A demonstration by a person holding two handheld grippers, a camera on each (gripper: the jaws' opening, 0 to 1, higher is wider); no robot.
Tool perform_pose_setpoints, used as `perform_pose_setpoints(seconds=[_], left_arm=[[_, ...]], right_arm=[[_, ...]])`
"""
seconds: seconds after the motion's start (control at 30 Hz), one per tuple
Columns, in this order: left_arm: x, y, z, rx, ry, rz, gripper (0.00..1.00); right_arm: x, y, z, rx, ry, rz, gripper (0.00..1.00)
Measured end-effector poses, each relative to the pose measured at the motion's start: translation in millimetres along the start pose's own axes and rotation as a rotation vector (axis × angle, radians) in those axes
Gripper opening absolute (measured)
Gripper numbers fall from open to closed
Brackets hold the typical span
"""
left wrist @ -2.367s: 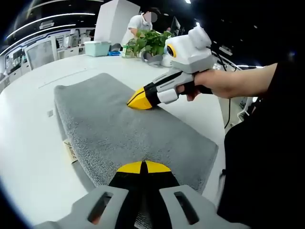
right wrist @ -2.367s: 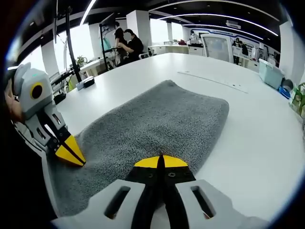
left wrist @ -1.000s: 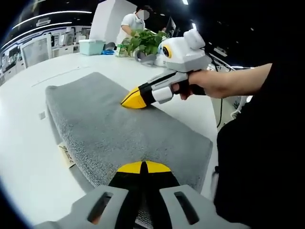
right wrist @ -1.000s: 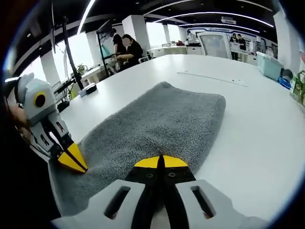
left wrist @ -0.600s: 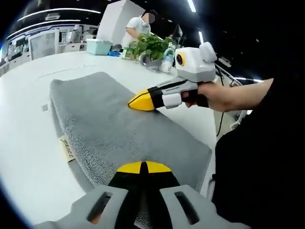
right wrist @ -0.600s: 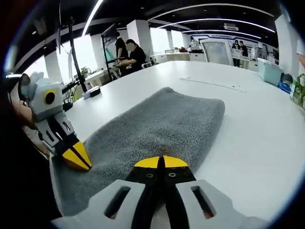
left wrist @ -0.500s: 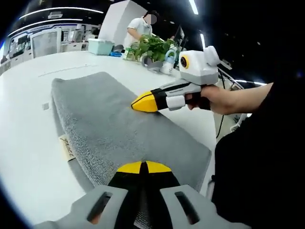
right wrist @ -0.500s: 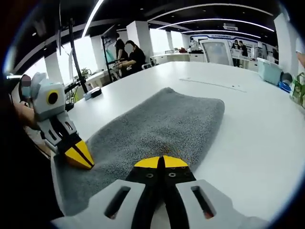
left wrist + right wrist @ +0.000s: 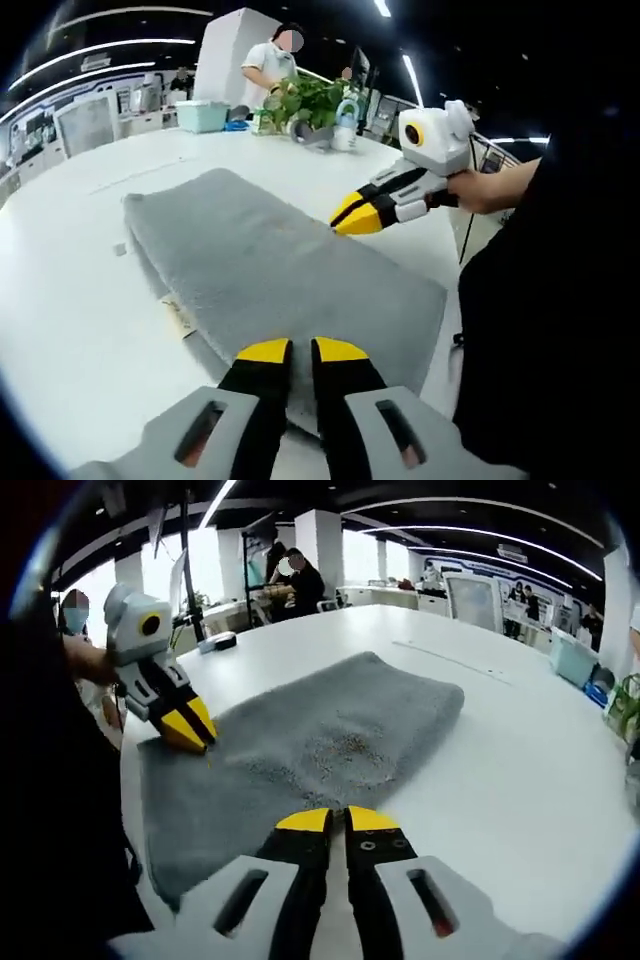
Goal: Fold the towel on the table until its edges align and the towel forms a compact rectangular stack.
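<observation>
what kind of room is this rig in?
Probably an open-plan office or lab: a large white table holding the grey towel, seated people at desks behind, potted plants, and long ceiling strip lights.

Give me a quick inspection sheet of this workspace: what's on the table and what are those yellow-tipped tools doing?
Surface: white table, large and rounded.
Job's things: grey towel lying flat, folded, with a small tag sticking out at one edge.
Clutter: potted plant, teal box at the far edge.
Grippers: left gripper slightly open at the towel's near edge; right gripper slightly open, holding nothing.
Cables: nothing seen.
Surroundings: open office, a person standing, people seated.
</observation>
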State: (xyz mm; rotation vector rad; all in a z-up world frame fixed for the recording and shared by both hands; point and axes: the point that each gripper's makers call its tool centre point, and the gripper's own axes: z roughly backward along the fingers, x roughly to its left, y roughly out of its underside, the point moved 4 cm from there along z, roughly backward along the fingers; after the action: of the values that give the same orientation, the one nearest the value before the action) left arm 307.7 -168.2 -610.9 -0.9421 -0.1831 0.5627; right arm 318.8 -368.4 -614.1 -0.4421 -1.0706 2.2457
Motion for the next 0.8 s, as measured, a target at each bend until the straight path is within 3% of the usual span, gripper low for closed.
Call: perform_pose_setpoints(seconds=[0.07, 0.23, 0.33, 0.4, 0.47, 0.8], left_arm=[[6.8, 3.1, 7.9, 0.0, -0.025, -0.036, 0.14], [21.7, 22.1, 29.6, 0.076, -0.072, -0.151, 0.17], [22.7, 34.3, 38.1, 0.153, -0.059, -0.344, 0.19], [17.8, 37.8, 39.3, 0.16, -0.026, -0.429, 0.21], [12.0, 39.3, 38.7, 0.155, -0.004, -0.451, 0.26], [-1.3, 33.7, 38.7, 0.098, 0.061, -0.524, 0.48]], right_arm=[[2.9, 7.5, 5.9, 0.023, -0.002, 0.088, 0.04], [12.0, 22.4, 17.2, 0.103, -0.011, 0.239, 0.11], [18.7, 26.8, 22.3, 0.133, -0.005, 0.399, 0.15], [24.3, 24.7, 22.9, 0.118, 0.001, 0.487, 0.21], [29.4, 24.6, 22.2, 0.114, -0.006, 0.525, 0.27], [47.2, 12.1, 21.5, 0.07, -0.063, 0.616, 0.35]])
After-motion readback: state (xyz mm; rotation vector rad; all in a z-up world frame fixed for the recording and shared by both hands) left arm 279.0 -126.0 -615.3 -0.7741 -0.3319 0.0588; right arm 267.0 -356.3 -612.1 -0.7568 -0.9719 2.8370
